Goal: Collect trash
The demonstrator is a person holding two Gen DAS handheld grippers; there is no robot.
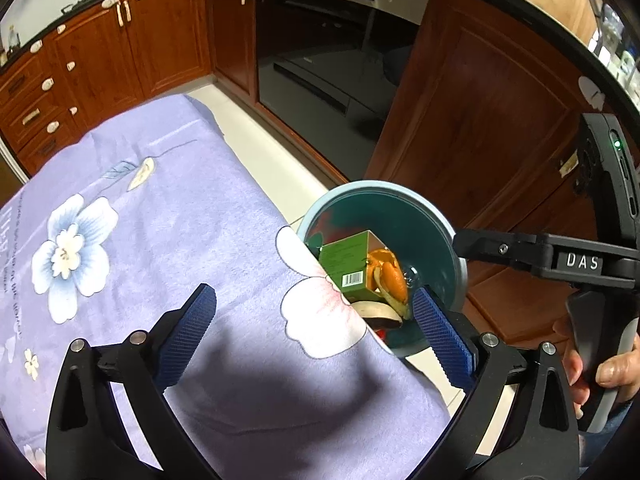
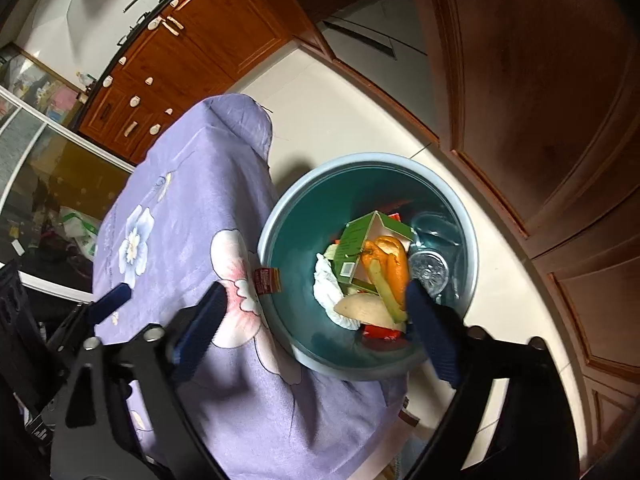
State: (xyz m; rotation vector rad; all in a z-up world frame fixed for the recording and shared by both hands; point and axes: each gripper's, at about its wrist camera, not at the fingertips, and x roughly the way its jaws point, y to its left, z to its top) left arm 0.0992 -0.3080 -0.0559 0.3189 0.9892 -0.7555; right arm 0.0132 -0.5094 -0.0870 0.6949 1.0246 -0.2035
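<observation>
A teal bin (image 2: 288, 280) with a pale blue rim (image 1: 380, 188) stands on the floor beside the table. It holds a green carton (image 2: 358, 236), orange peel (image 2: 394, 264), a clear plastic bottle (image 2: 430, 268), white tissue (image 2: 326, 284) and a pale wedge (image 2: 366, 308). A small red wrapper (image 2: 267, 280) is in the air by the near rim. My right gripper (image 2: 316, 332) is open and empty above the bin's near edge. My left gripper (image 1: 314, 334) is open and empty over the table's right edge; the right gripper's body (image 1: 560, 260) shows to its right.
The table is covered by a purple cloth with flower prints (image 1: 140, 220). Wooden cabinets (image 1: 480, 100) and an oven (image 1: 332, 40) stand behind the bin across a strip of white floor (image 2: 500, 240). A sliding glass door (image 2: 40, 160) is at the far left.
</observation>
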